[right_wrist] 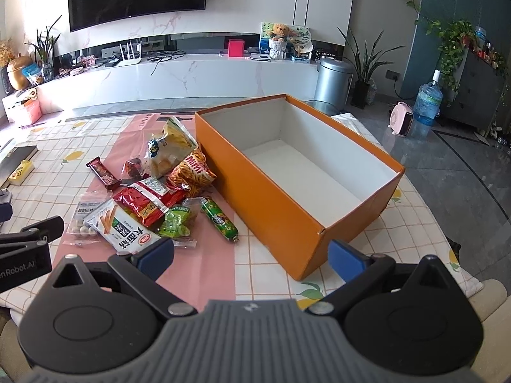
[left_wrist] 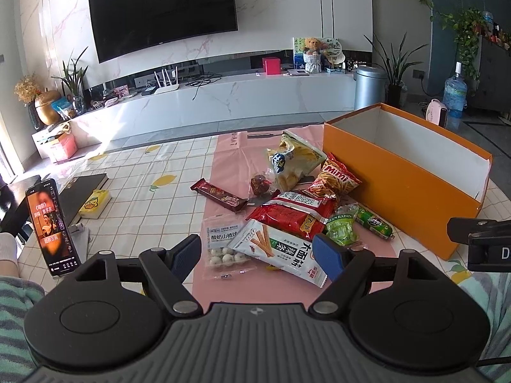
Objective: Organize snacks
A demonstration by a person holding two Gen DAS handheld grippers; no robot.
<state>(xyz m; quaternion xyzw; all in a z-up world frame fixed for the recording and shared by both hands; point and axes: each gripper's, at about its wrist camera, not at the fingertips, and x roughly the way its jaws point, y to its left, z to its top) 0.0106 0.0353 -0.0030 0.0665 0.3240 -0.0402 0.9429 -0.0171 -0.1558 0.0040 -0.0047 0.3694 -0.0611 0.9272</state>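
A pile of snack packets lies on a pink mat (left_wrist: 230,159): a white breadstick bag (left_wrist: 281,252), a red bag (left_wrist: 293,214), an orange Mimi bag (left_wrist: 335,178), a yellow chip bag (left_wrist: 293,159), a green raisin pack (left_wrist: 341,228), a green sausage (left_wrist: 373,221), a chocolate bar (left_wrist: 220,194) and a clear pack of white balls (left_wrist: 223,242). An empty orange box (right_wrist: 271,191) stands to their right. My left gripper (left_wrist: 257,253) is open, just before the breadstick bag. My right gripper (right_wrist: 252,252) is open, before the box's near corner.
A phone on a stand (left_wrist: 51,226), a dark book (left_wrist: 83,191) and a yellow tissue pack (left_wrist: 95,202) lie at the table's left. The checked tablecloth (right_wrist: 265,268) covers the table. Beyond it are a TV cabinet (left_wrist: 223,95), a bin (right_wrist: 332,83) and a water bottle (right_wrist: 426,102).
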